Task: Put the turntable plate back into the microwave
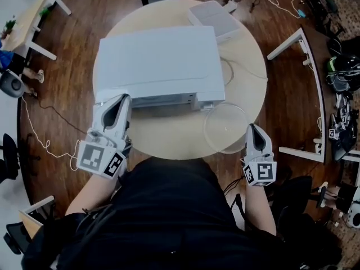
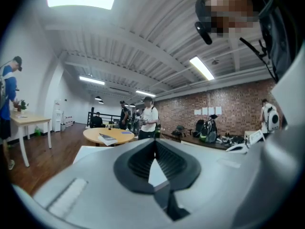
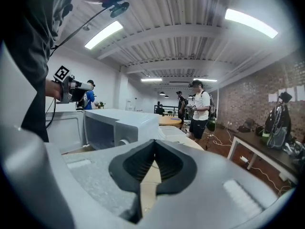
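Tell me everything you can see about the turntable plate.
The turntable plate is a round, clear disc, glass by its look, with a low raised rim. It lies flat on the pale round table, by the white microwave's front right corner, its near rim at the table edge. The right gripper, fingers together, is beside it; contact is unclear.

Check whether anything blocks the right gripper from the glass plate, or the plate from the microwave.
Nothing visible does. The turntable plate lies on the table just ahead of the right gripper, by the microwave's front right corner; its cavity stands open.
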